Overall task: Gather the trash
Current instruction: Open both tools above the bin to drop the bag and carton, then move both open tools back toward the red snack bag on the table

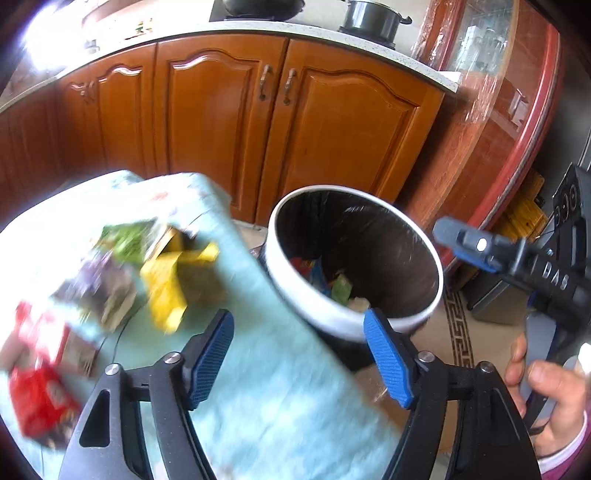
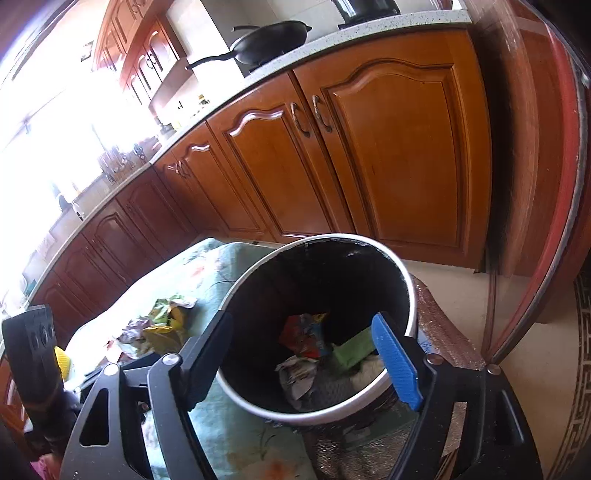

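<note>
My left tongs (image 1: 299,354) stand wide apart with nothing between the blue pads, which hang above the edge of the pale green cloth (image 1: 258,369) and the near rim of the trash bin (image 1: 291,288). My right tongs (image 2: 303,354) are spread just as wide and empty too, framing the mouth of the same bin from above (its dark liner makes the inside hard to read at the far wall). Down in the bin lie a red and blue wrapper (image 2: 304,334), a green packet (image 2: 352,349) and some crumpled whitish paper (image 2: 295,376). The bin sits on a brown stool or stand with a shiny cover (image 2: 439,332), touching the edge of the cloth-covered counter. Still on the cloth, well left of the bin, is a heap of trash: a yellow wrapper (image 1: 166,284), a green packet (image 1: 129,240), a greyish crumpled piece (image 1: 99,288) and a red packet (image 1: 40,402), all blurred in the left view. My right hand (image 1: 546,398), in a pink cuff, grips its handle at the right edge. Beyond stand the wooden cabinet doors (image 1: 229,122) under a speckled worktop, with a black pan (image 2: 273,37) and a dark pot (image 1: 373,18) on it.
</note>
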